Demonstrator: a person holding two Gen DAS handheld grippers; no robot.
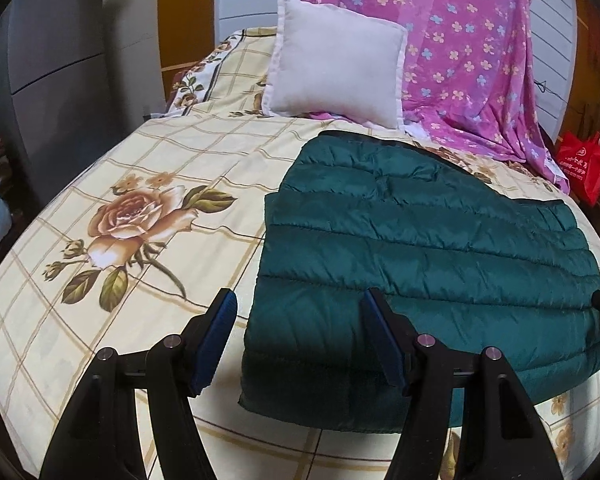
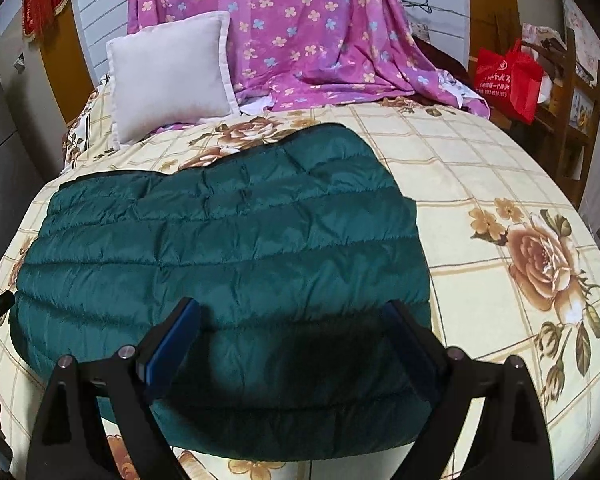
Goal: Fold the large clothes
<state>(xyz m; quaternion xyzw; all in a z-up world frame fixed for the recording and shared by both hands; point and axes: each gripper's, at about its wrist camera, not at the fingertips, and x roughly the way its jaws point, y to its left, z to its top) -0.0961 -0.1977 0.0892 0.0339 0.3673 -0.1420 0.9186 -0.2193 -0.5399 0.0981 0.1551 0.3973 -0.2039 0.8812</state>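
STEP: next fold | left gripper point(image 1: 298, 336), right gripper point(image 2: 294, 344): fingers released, empty | METHOD: grasp green jacket point(image 2: 228, 248) near hem at 2 corners, lift evenly off bed point(image 1: 140, 152).

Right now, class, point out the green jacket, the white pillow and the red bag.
green jacket point(image 2: 228, 264), right wrist view, middle of its quilted top
white pillow point(image 1: 336, 60), left wrist view, centre of its front face
red bag point(image 2: 508, 80), right wrist view, its printed side
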